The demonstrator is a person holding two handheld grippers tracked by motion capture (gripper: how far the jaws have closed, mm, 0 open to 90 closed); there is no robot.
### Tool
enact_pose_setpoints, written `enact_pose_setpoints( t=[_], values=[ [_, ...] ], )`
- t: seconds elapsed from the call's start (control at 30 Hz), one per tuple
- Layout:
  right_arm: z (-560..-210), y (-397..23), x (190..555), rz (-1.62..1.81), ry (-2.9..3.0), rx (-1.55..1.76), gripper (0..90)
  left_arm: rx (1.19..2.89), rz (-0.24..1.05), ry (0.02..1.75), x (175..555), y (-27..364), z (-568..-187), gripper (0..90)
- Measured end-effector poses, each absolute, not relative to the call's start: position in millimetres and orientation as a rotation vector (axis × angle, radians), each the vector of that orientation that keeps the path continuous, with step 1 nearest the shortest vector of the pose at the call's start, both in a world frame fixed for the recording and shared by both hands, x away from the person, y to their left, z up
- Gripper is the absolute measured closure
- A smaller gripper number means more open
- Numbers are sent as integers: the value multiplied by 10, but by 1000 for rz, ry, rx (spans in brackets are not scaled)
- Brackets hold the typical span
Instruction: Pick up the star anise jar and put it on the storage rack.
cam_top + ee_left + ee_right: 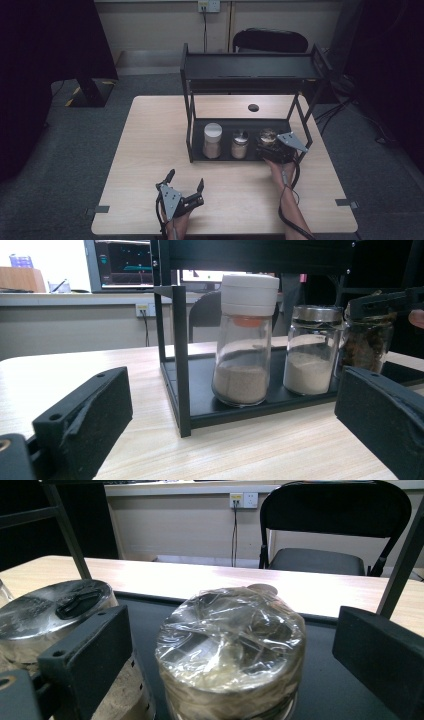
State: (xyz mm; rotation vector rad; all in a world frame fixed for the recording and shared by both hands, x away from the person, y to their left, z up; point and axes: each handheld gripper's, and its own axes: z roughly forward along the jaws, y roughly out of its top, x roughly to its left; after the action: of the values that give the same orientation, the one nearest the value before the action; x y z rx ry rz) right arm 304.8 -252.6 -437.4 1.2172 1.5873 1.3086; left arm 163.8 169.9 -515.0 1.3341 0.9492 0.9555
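Note:
A black two-level rack (250, 72) stands on the wooden table (150, 145). Its lower tray (225, 412) holds three jars in a row. The left one is a white-lidded jar (212, 140) (245, 340) of tan powder. In the middle is a metal-lidded jar (240, 144) (312, 357) (55, 610) of pale powder. At the right is a dark jar (267, 134) (365, 342) (230, 650) with plastic wrap over its lid. My right gripper (267, 144) (232, 640) is open, one jaw on each side of the dark jar, neither touching it. My left gripper (186, 179) (235, 390) rests open near the table's front edge, facing the rack.
A black folding chair (270, 40) (330, 525) stands behind the table. A round hole (253, 107) sits in the tabletop behind the rack. A dark stand (92, 90) is on the floor at the far left. The rack's upright posts (180, 360) frame the tray.

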Motion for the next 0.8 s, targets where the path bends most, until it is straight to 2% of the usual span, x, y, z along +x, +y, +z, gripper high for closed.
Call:
enact_pose_setpoints(
  t=[0.8],
  values=[
    [-4343,-2539,2983,1339,1564,1193,24,1335,956,950,1638,1699,-5148,14]
  ],
)
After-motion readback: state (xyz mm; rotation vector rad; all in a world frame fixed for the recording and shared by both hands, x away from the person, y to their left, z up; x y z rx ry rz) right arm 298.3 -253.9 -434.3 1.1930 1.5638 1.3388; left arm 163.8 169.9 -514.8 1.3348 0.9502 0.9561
